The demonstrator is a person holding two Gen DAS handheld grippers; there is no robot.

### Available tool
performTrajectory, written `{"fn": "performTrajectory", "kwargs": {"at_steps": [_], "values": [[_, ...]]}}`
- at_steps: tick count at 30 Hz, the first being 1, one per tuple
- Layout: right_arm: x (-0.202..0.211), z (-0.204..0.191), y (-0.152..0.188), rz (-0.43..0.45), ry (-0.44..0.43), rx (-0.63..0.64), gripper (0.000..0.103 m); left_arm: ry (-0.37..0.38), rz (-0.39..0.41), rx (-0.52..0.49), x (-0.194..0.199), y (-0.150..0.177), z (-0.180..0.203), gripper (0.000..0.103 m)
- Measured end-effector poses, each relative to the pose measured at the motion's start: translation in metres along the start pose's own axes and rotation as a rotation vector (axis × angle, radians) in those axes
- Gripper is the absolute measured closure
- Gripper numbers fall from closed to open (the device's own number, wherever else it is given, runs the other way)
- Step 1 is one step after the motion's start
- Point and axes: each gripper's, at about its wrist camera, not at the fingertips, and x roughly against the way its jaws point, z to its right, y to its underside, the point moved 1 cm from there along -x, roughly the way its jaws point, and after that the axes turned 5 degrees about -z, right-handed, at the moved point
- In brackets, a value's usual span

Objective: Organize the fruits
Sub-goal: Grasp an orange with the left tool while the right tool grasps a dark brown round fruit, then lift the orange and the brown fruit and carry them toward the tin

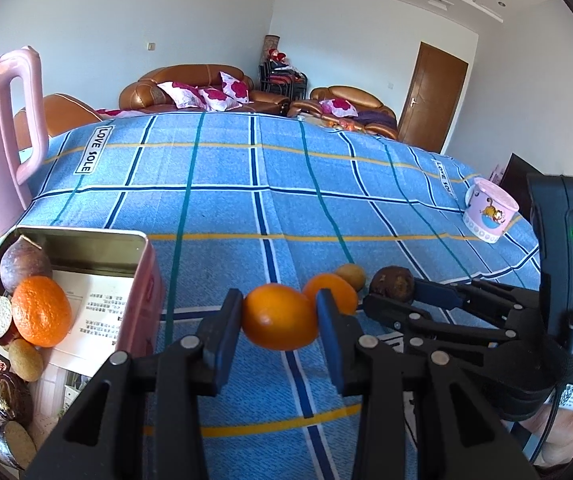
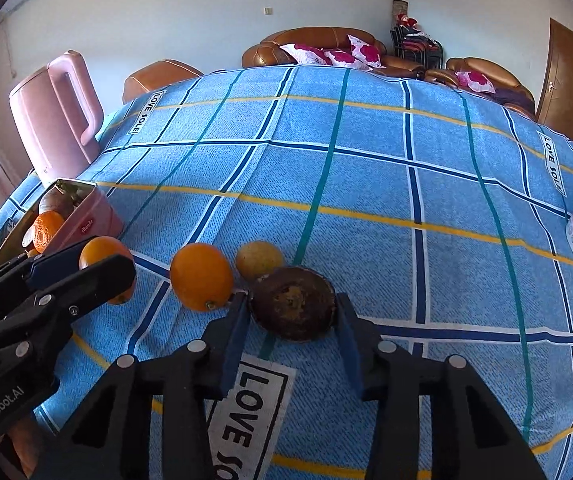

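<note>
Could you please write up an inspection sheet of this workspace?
Surface: blue checked cloth over the table.
Job's things: pink rectangular tin holding an orange and other fruit; a loose orange and a small yellowish fruit on the cloth.
Clutter: pink kettle, pink cartoon mug.
Grippers: left gripper shut on a round orange; right gripper shut on a dark brown fruit.
Cables: black cable by the right gripper's body.
Surroundings: brown leather sofas, wooden door.
</note>
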Motion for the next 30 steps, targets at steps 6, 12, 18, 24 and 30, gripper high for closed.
{"fn": "performTrajectory", "kwargs": {"at_steps": [6,12,18,24,30], "values": [[0.013,-0.006,0.001,0.065,0.004,0.027,0.059,-0.011,0.025,-0.011,0.004,0.000,0.002,0.064],[0.022,-0.009,0.001,0.107,-0.001,0.042,0.059,-0.025,0.052,-0.014,0.009,0.001,0.003,0.064],[0.031,-0.012,0.002,0.159,-0.005,0.056,0.059,-0.036,0.073,-0.021,0.013,0.002,0.004,0.064],[0.037,-0.014,0.005,0.197,-0.003,0.064,0.059,-0.045,0.095,-0.025,0.017,0.003,0.005,0.064],[0.045,-0.014,0.006,0.236,-0.004,0.062,0.059,-0.050,0.130,-0.039,0.023,0.005,0.008,0.064]]}}
